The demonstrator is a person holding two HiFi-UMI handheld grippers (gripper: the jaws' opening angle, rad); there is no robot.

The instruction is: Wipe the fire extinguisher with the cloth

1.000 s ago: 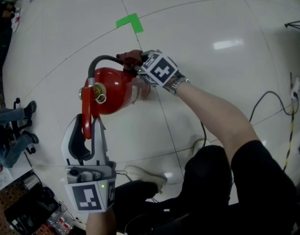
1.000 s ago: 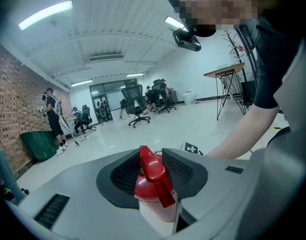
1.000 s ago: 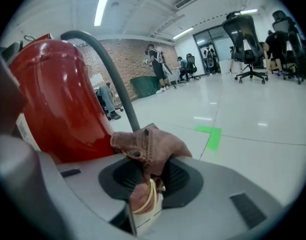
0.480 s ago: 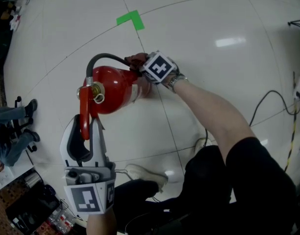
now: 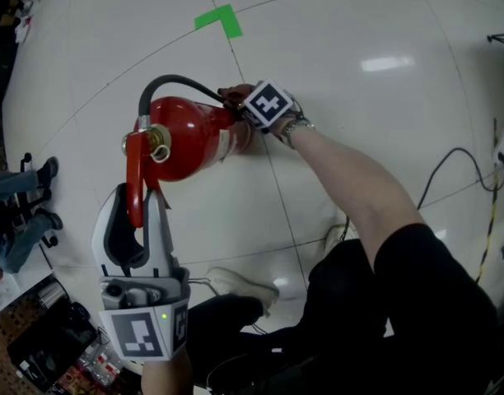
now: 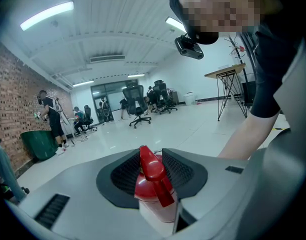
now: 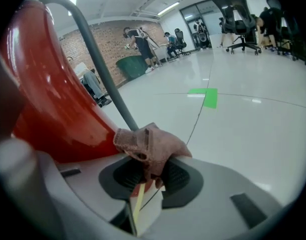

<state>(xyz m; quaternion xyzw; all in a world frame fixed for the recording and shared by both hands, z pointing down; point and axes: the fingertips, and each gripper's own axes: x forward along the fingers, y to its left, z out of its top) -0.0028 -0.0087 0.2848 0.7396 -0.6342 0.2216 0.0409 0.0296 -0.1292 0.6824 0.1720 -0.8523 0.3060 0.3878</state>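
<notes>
The red fire extinguisher (image 5: pixel 190 138) leans tilted over the pale tiled floor (image 5: pixel 359 23), valve end toward the person, with its black hose (image 5: pixel 171 84) arching over the top. The left gripper (image 5: pixel 142 204) has its jaws closed part-way on the extinguisher's red lever (image 6: pixel 152 170), pads pressing it from both sides. The right gripper (image 5: pixel 239 104) pinches a brownish-pink cloth (image 7: pixel 150 145) between its jaws, the cloth lying against the cylinder just beside the hose. A green tape mark (image 5: pixel 219 20) lies on the floor beyond

one fire extinguisher (image 5: pixel 190 142), one cloth (image 7: pixel 152 146), two tools (image 5: pixel 135 208) (image 5: pixel 242 109)
</notes>
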